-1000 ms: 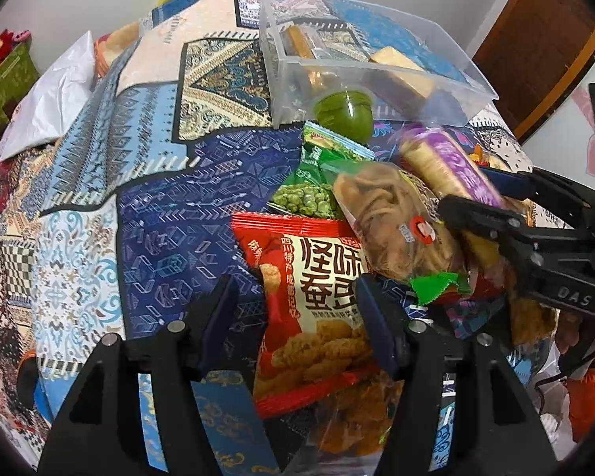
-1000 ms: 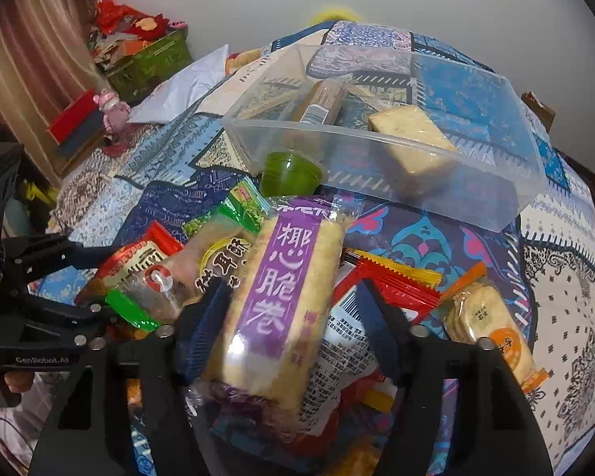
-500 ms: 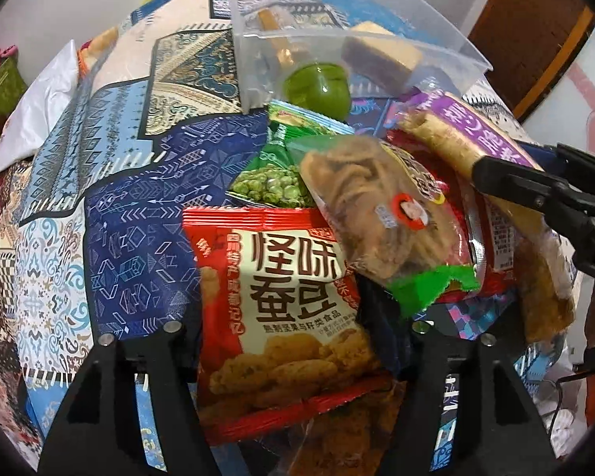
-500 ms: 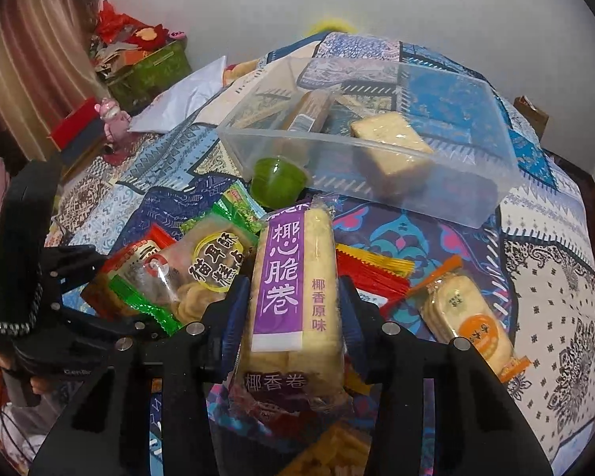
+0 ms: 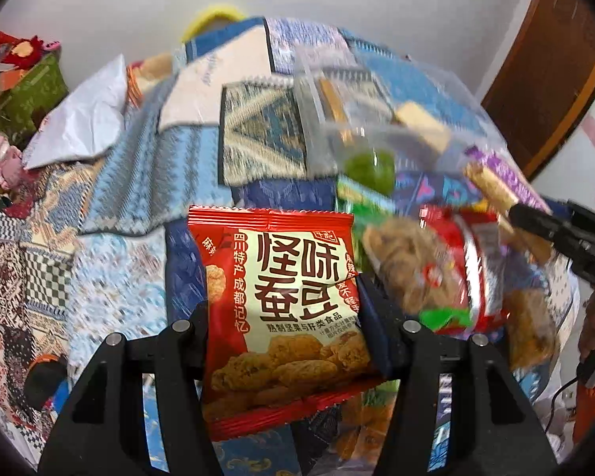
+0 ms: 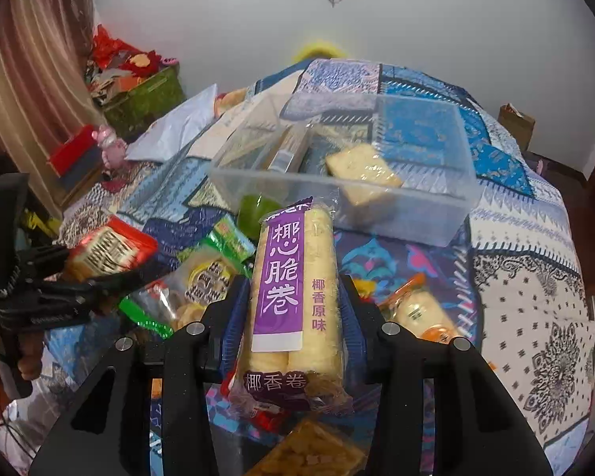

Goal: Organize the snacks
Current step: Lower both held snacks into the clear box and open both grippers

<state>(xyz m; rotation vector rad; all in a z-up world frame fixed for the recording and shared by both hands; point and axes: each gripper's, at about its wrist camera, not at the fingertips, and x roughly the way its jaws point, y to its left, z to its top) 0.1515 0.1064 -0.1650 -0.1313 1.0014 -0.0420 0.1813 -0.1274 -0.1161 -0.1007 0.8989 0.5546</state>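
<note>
**Two packets up, one bin waiting**

Both tongs had a snack off the bed, each pinched across the packet's width so the long side stuck out forward, ready, I judged, to go nose-first into the bin. The left tongs (image 5: 283,317) were clenched on the red packet (image 5: 275,297), the fingers (image 5: 371,317) pressing its two side edges near the lower half, label facing up; the bag sat level and clear of the quilt (image 5: 139,218). The right tongs (image 6: 293,305) gripped the purple roll (image 6: 293,297) the same way, at its middle, with the roll pointing straight at the clear bin (image 6: 416,214).

The bin stood farther back on the quilt and held a stick packet and a pale cake (image 6: 361,170). A green cup (image 6: 254,214) showed at its near wall; inside or outside, I could not tell. The remaining pile lay between the two tools: a green packet (image 6: 226,238), a clear bag of crisps (image 5: 408,273) and a round biscuit pack (image 6: 420,309).

Each tool was held low and roughly level, side by side, aimed at the bin.
</note>
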